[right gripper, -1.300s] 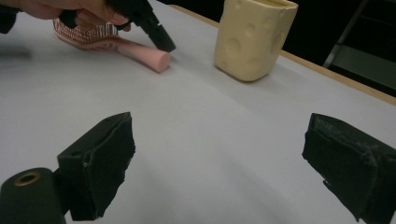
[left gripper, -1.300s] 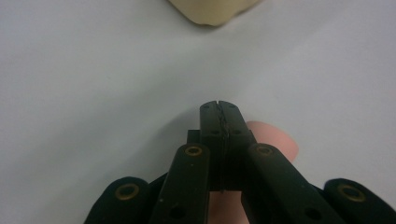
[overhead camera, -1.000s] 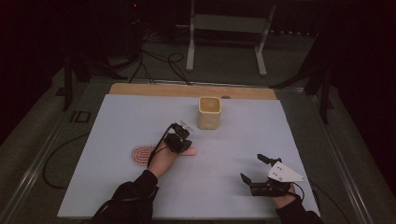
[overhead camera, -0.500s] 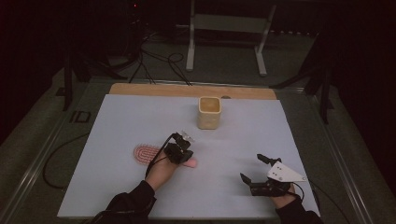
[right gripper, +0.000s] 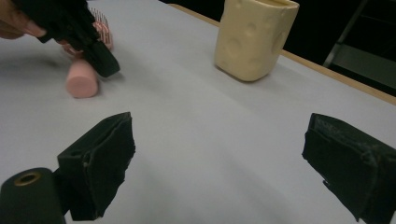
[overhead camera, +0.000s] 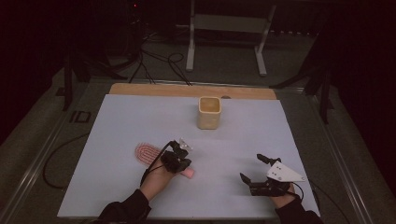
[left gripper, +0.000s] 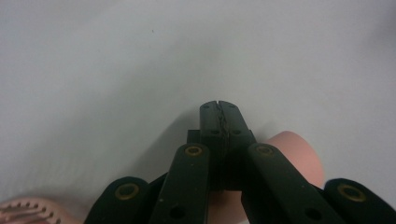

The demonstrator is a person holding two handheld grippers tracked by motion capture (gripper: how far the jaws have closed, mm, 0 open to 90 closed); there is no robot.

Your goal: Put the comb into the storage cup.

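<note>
We see our left gripper (left gripper: 219, 108) closed, empty, above a pink hairbrush (overhead camera: 148, 153); right gripper (overhead camera: 254, 168) open; no readable writing.

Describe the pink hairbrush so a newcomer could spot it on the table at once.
On the white table mat, look toward the near left, well in front of the cream square cup. The pink plastic hairbrush lies flat there, under the left gripper. It alone is pink, with an oval bristle head and a rounded handle.

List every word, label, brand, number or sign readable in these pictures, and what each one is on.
None: no readable text on the pink hairbrush, the cream cup, the table cover, the left gripper or the right gripper.
</note>
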